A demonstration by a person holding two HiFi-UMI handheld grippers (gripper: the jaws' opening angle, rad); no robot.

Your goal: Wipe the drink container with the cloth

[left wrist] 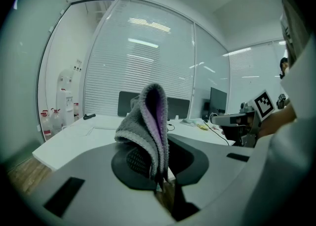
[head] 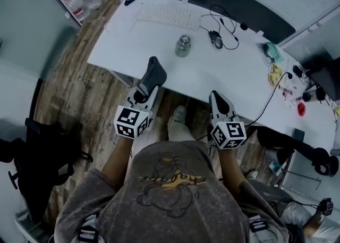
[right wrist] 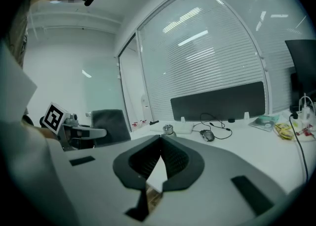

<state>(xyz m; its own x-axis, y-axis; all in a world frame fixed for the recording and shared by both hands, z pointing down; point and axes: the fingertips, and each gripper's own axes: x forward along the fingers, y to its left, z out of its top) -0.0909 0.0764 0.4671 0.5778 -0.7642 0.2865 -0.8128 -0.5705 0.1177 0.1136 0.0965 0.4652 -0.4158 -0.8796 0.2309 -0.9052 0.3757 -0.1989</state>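
A small metal drink container (head: 183, 45) with a lid stands upright on the white desk (head: 127, 40), near its middle; it shows small in the right gripper view (right wrist: 168, 129). My left gripper (head: 154, 69) is shut on a folded grey cloth (head: 155, 73) that sticks up between its jaws (left wrist: 150, 126), held over the desk's front edge, well short of the container. My right gripper (head: 217, 98) is shut with nothing in it, its jaw tips meeting (right wrist: 160, 136), and hangs just off the front edge to the right.
A white keyboard (head: 169, 16) lies at the back of the desk, and a black mouse (head: 214, 38) with a cable sits right of the container. Small items crowd the desk's right end (head: 281, 74). A dark chair (head: 32, 146) stands to the left on the wooden floor.
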